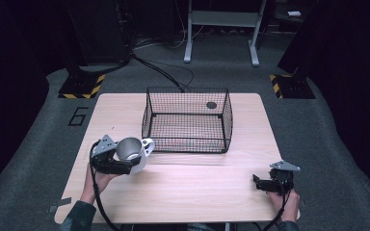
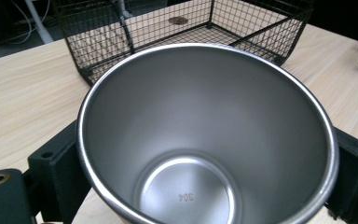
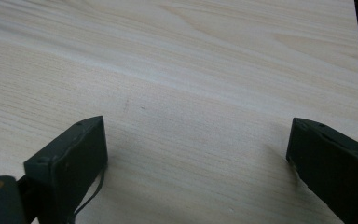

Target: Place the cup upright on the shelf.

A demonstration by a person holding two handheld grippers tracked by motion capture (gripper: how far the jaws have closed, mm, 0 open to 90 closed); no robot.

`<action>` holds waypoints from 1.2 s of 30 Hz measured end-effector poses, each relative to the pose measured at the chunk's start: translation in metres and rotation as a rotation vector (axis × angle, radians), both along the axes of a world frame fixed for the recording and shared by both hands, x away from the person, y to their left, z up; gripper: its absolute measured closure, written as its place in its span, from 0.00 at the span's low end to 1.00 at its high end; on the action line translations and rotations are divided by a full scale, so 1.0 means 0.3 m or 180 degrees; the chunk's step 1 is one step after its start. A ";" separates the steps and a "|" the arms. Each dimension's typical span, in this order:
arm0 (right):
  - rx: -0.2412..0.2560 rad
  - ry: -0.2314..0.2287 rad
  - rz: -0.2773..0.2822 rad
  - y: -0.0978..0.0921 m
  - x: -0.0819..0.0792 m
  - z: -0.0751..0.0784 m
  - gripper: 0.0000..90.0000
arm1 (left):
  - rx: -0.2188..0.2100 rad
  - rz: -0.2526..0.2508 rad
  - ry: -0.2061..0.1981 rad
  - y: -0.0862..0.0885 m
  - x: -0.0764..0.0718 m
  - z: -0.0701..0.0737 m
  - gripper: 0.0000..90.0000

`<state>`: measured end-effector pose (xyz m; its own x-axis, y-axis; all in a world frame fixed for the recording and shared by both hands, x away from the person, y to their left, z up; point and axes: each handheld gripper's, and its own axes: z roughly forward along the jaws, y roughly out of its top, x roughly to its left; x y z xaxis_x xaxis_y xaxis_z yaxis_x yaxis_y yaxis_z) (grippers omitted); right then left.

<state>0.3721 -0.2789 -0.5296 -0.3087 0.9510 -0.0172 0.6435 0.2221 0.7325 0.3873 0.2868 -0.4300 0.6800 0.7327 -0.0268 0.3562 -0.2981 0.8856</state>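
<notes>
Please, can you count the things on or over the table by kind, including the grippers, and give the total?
Steel cup, held in the left gripper: 1
Black wire basket: 1
Grippers, left and right gripper: 2
Total: 4

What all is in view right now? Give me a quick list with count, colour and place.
Mug: one, silver steel with a white handle, held in the left gripper near the table's left side, just left of the basket's near corner; empty inside in the left gripper view.
Wire basket: one, black mesh, centre-back of the table, nothing in it.
Table: one, light wood, with a small dark round spot seen through the basket's far side.
Floor markings: black and yellow striped plates at both back corners, a "6" on the grey floor at left.
Left gripper: black, shut on the mug.
Right gripper: black, jaws apart, low over the table's near right.
</notes>
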 end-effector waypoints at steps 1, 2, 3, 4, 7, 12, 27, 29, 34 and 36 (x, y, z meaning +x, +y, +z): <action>0.0001 -0.0001 0.0001 0.000 0.000 0.000 0.05 | -0.0002 -0.0004 -0.0002 -0.005 0.000 0.003 0.08; 0.0002 -0.0001 0.0000 0.000 0.000 0.000 0.05 | 0.0001 -0.0003 -0.0031 -0.011 0.002 0.004 0.08; 0.0002 -0.0001 0.0000 0.000 0.000 0.000 0.05 | -0.0004 0.0001 -0.0032 -0.014 0.002 0.005 0.08; 0.0002 -0.0002 0.0001 0.000 0.000 0.000 0.05 | 0.0000 -0.0052 -0.0004 -0.019 0.003 0.011 0.08; 0.0004 0.0000 0.0000 0.000 0.000 0.000 0.05 | 0.0004 -0.0076 -0.0013 -0.032 0.003 0.020 0.08; 0.0002 0.0000 0.0002 0.000 0.000 0.000 0.05 | -0.0011 -0.0147 -0.0004 -0.052 0.006 0.032 0.08; 0.0003 -0.0001 0.0000 0.000 0.000 0.000 0.05 | -0.0012 -0.0289 -0.0029 -0.118 0.027 0.066 0.08; 0.0007 0.0004 0.0001 -0.001 0.000 0.000 0.05 | 0.0004 -0.0318 -0.0023 -0.133 0.030 0.075 0.08; 0.0010 0.0005 0.0002 -0.001 0.001 0.000 0.05 | -0.0027 -0.0324 -0.0056 -0.152 0.038 0.089 0.08; 0.0012 0.0006 -0.0001 -0.001 0.001 0.000 0.05 | -0.0026 -0.0347 -0.0048 -0.158 0.045 0.096 0.08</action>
